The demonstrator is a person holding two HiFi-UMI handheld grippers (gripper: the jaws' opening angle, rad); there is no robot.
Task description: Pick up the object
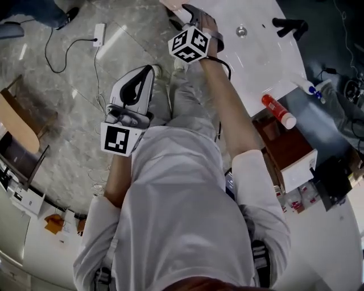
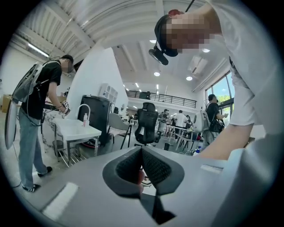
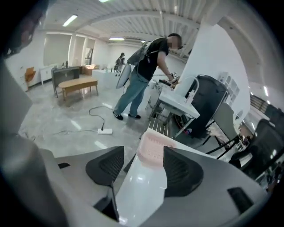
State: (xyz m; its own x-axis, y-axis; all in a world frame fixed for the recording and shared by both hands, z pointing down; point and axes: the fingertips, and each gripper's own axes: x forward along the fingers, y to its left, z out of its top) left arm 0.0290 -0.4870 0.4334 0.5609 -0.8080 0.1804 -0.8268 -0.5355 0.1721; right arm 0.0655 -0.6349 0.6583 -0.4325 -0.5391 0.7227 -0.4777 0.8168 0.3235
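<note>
left tongs [image 2: 142, 155] closed, empty | right tongs [image 3: 143, 165] wide apart | pink object [image 3: 153, 148] between them at white table [image 3: 142, 190] edge

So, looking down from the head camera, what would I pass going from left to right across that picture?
Wooden bench → power strip → left gripper → right gripper → round metal fitting → red tube.

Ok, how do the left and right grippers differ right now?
The left gripper has its jaws together; the right gripper has them apart. The left is over the floor beside the person; the right reaches the white table edge, a pink object ahead between its jaws. Neither holds anything.
</note>
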